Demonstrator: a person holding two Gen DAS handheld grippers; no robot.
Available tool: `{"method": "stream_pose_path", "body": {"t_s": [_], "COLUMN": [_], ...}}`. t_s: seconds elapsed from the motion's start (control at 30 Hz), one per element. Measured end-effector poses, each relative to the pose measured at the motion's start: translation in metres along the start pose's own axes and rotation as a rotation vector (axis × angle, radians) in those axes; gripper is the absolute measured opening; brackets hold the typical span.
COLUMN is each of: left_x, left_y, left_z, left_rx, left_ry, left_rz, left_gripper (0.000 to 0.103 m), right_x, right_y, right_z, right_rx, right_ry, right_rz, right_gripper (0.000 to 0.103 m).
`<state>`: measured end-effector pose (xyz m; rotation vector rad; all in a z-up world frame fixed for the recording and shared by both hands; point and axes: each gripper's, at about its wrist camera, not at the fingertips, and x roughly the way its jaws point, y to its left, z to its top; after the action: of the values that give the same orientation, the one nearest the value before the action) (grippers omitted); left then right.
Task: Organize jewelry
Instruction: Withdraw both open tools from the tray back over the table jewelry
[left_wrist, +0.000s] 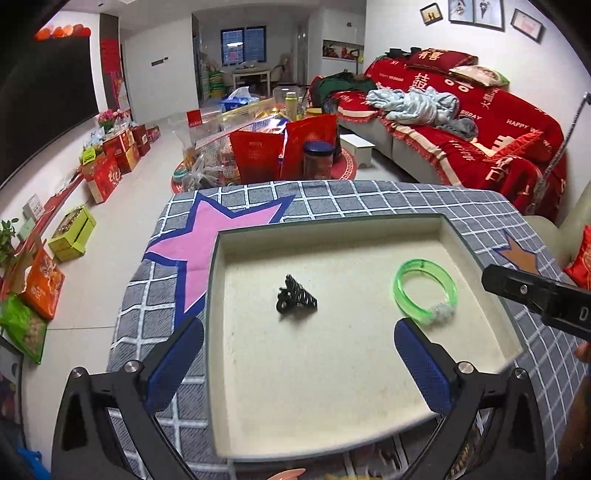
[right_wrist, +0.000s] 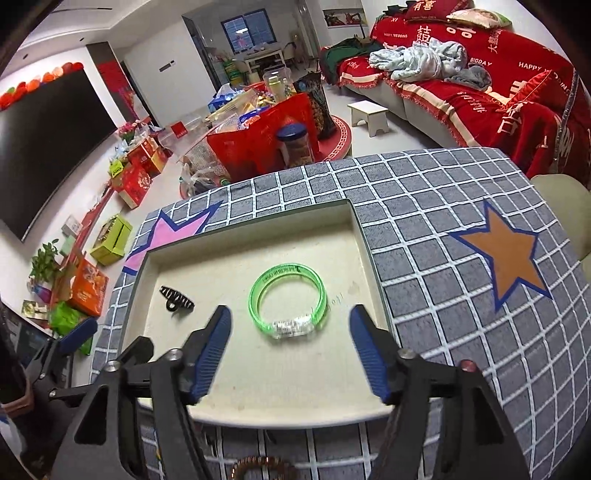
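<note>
both views are evenly and fairly brightly lit by indoor light from above; the windows at the back of the room look dark. shadows are soft and short, as under the black hair clip (left_wrist: 296, 298) in the tray (left_wrist: 332, 417). the fisheye lens bends straight lines strongly toward the edges, and the corners go black. focus is reasonably sharp at the centre, softer and slightly smeared at the bottom rim.
</note>
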<state>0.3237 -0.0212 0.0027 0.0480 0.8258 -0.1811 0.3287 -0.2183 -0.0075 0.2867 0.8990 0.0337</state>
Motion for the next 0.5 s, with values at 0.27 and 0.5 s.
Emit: {"method": "stream_pose_path", "body": {"t_s": [0.27, 0.5], "left_x": [-0.033, -0.041], "left_y": [0.013, 0.021], "left_z": [-0.020, -0.044], "left_rx": [-0.021, -0.009], "left_ry": [-0.006, 0.037], "left_rz": [-0.008, -0.016], "left_gripper": [0.103, 0.103], "right_x": [-0.025, -0.044], "right_y": [0.001, -0.007], "right_z": [-0.026, -0.045], "right_rx": [-0.028, -0.021], "right_ry": [-0.020, -0.011], "right_rz": [0.026, 0.032], "right_gripper": [0.092, 0.092]}}
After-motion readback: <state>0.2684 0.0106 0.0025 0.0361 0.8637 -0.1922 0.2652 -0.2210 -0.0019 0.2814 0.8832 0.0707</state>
